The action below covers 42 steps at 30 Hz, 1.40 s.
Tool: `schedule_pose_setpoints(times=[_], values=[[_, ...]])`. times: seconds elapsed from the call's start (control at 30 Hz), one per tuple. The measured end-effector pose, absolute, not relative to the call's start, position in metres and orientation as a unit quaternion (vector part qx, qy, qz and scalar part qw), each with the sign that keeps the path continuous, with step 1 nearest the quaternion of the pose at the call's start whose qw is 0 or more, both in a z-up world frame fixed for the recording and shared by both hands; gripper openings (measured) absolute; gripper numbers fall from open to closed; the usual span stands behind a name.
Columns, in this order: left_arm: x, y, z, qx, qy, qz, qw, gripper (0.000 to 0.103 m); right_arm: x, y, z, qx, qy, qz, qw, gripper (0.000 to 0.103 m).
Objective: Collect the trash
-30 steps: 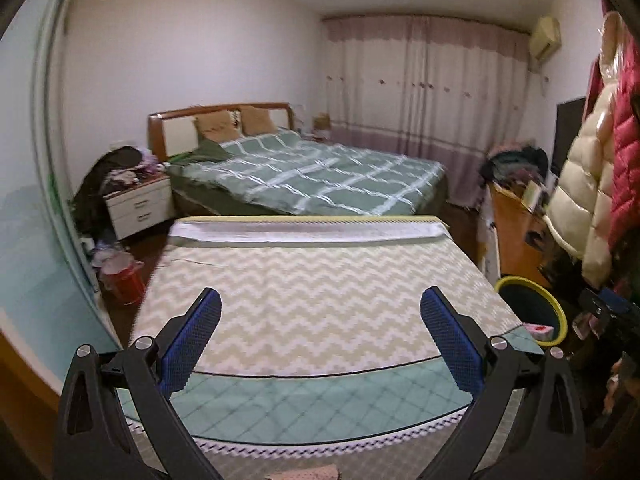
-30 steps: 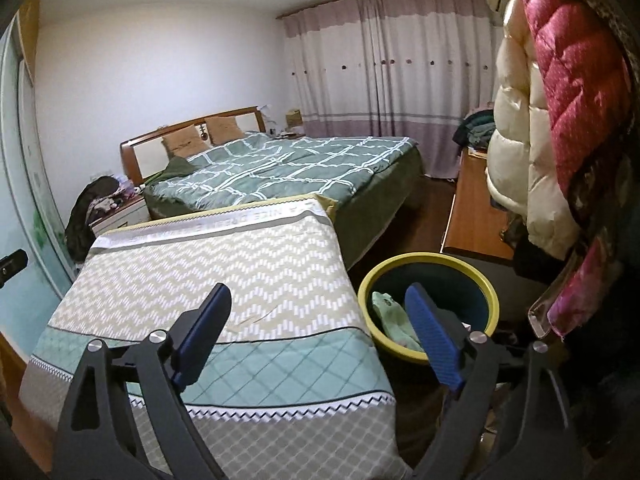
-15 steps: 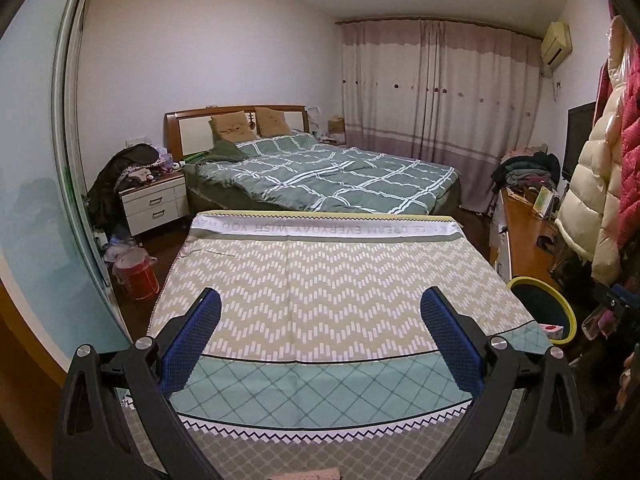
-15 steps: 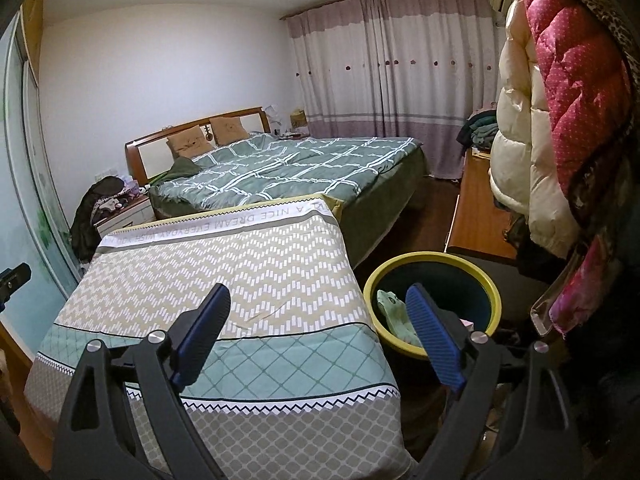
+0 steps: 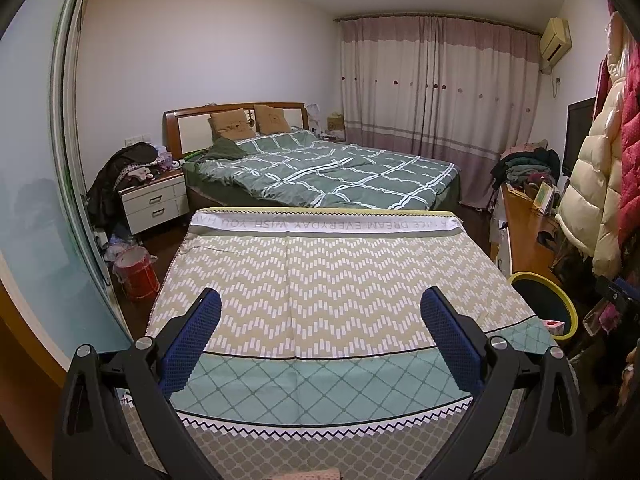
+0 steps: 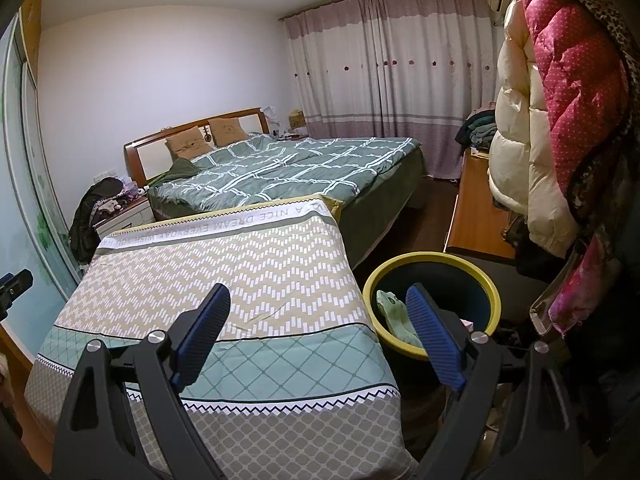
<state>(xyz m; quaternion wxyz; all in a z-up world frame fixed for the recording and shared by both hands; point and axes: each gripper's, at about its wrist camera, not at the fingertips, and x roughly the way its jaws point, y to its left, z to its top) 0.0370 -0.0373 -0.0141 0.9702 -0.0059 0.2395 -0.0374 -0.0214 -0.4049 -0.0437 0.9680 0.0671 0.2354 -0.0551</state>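
Note:
A dark bin with a yellow rim [image 6: 434, 260] stands on the floor just right of the patterned table cover [image 6: 224, 280]. A pale green crumpled item [image 6: 394, 314] and a bit of pink [image 6: 467, 323] lie inside it. In the left wrist view the bin [image 5: 566, 304] is at the far right, with a pink and white box [image 5: 554, 326] in it. My left gripper [image 5: 318, 322] is open and empty above the cover [image 5: 320, 280]. My right gripper [image 6: 318, 314] is open and empty, over the cover's right edge beside the bin.
A green-quilted bed [image 5: 328, 172] lies beyond the table. A white nightstand [image 5: 156, 204] piled with clothes and a red bucket [image 5: 136, 276] are at the left. A wooden desk [image 6: 474, 216] and hanging coats [image 6: 560, 100] fill the right. Curtains [image 5: 436, 92] close the far wall.
Both grippers have drawn back and risen, so more of the room and table cover shows. Both stay open and empty.

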Motion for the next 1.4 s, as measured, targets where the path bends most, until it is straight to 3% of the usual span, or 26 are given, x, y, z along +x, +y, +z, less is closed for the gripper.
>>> schedule_pose_setpoints(times=[1.4], values=[[0.0392,-0.0373,-0.0158,0.001,0.249,-0.050,0.967,0.098,-0.0193,-0.4031,-0.0483,0.069,0.238,-0.055,0.967,0.086]])
